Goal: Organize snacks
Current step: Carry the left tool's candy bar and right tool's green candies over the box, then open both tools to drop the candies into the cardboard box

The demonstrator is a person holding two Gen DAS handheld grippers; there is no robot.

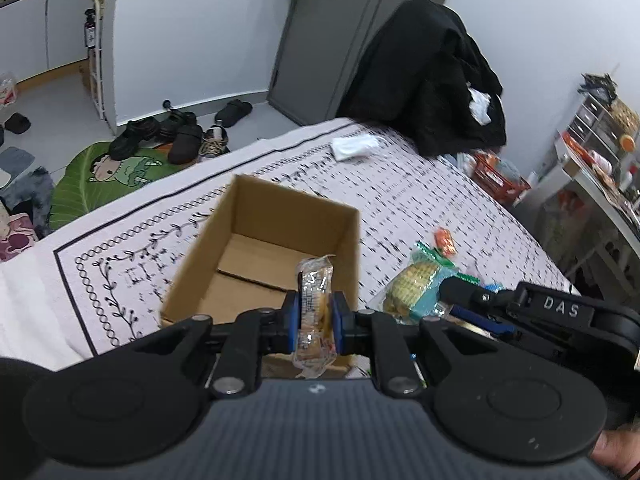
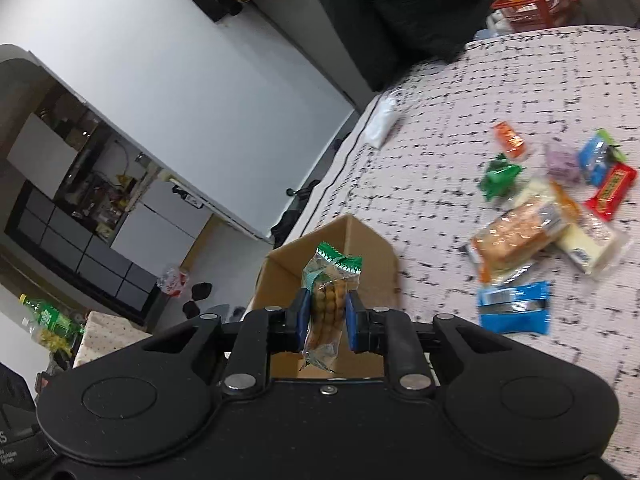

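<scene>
My left gripper (image 1: 315, 317) is shut on a clear-wrapped orange snack (image 1: 315, 289), held upright over the near right side of an open cardboard box (image 1: 224, 240) whose bottom shows bare. My right gripper (image 2: 327, 320) is shut on a green-topped cracker pack (image 2: 330, 292), just in front of the same box (image 2: 362, 248). In the left wrist view that cracker pack (image 1: 416, 284) and the right gripper (image 1: 448, 294) hang to the right of the box. Several loose snacks lie on the patterned bedspread (image 2: 460, 140), among them a bread pack (image 2: 516, 236) and a blue packet (image 2: 514, 307).
A black coat (image 1: 432, 80) is heaped at the bed's far end beside a white cloth (image 1: 354, 147). Shoes (image 1: 160, 136) sit on the floor past the bed's left edge. A red basket (image 2: 536, 0) and a cluttered shelf (image 1: 600, 152) stand to the right.
</scene>
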